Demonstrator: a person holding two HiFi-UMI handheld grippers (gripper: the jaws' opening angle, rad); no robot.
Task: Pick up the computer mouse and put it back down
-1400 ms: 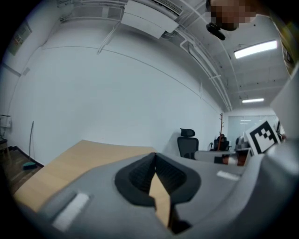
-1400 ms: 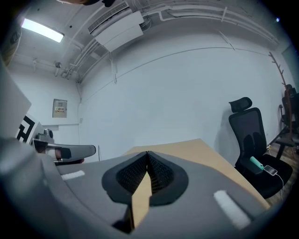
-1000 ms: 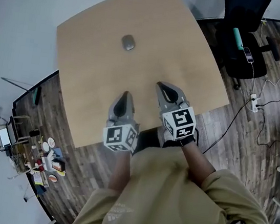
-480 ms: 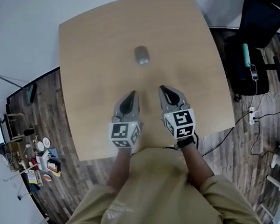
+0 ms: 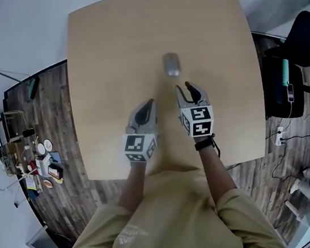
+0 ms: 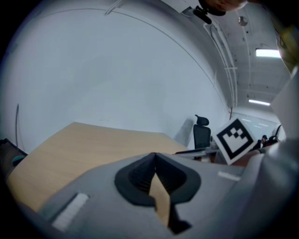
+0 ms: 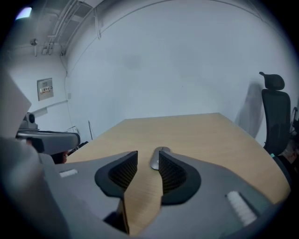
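A grey computer mouse lies on the light wooden table, toward its far half. My right gripper hovers just short of the mouse, on its near right side. Its jaws have just been opening and stand a little apart, with nothing between them. In the right gripper view the mouse lies just beyond the gripper, partly hidden by the right-hand jaw. My left gripper hangs over bare table, nearer to me and left of the mouse. In the left gripper view that gripper is shut and empty.
A black office chair stands off the table's far right corner. Cables and a power strip lie on the wood floor at the right. Small clutter sits on the floor at the left. A white wall lies beyond the table's far edge.
Both grippers have moved forward over the table toward the mouse. The right one now sits close behind it, with its jaws parted where they were shut before.
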